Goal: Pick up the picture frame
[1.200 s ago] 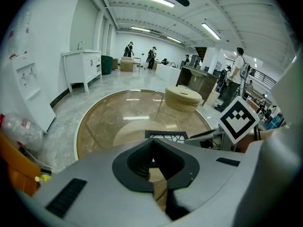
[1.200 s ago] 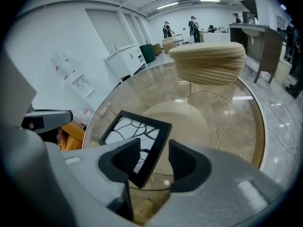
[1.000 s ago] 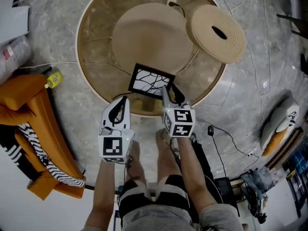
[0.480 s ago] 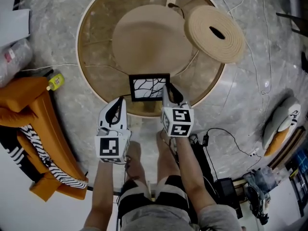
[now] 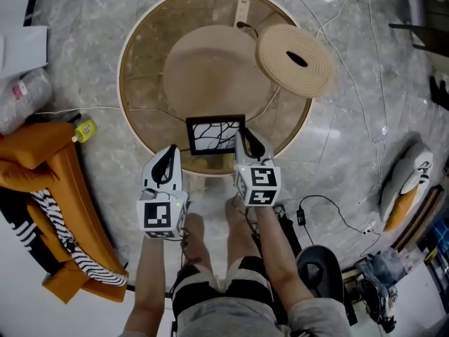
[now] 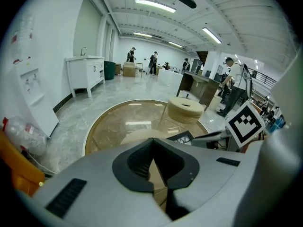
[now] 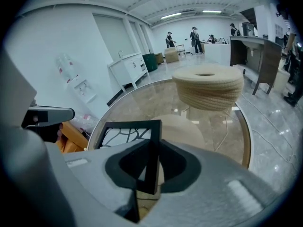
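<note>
head view: the right gripper [image 5: 245, 146] pinches the picture frame [image 5: 215, 135] by its right side, over the near edge of the round glass table [image 5: 127, 83]. the left gripper [image 5: 168, 161] hangs at that same near edge, just left of the frame and apart from it. a coiled rope disc [image 5: 295, 60] sits on the table's far right rim, and a tan dome [image 5: 214, 62] shows under the glass. left of the table are an orange seat [image 5: 38, 153] and a yellow bottle [image 5: 84, 128]. to the table's right a black cable [image 5: 330, 206] crosses the grey marble floor [image 5: 351, 139].

left gripper view: the left gripper [image 6: 152, 161] has its jaws pressed together, with nothing between them. beyond lie the table [image 6: 94, 126], the rope disc [image 6: 185, 109] and a corner of the frame [image 6: 181, 136]. a white cabinet [image 6: 85, 72] stands past the table's far left, and people stand far back.

right gripper view: the right gripper [image 7: 150, 174] clamps the frame's [image 7: 154, 141] right bar. the frame stands upright, black, with a branching pattern. the rope disc [image 7: 208, 91] rises at the table's far side. the room is white, with strip lights overhead.
</note>
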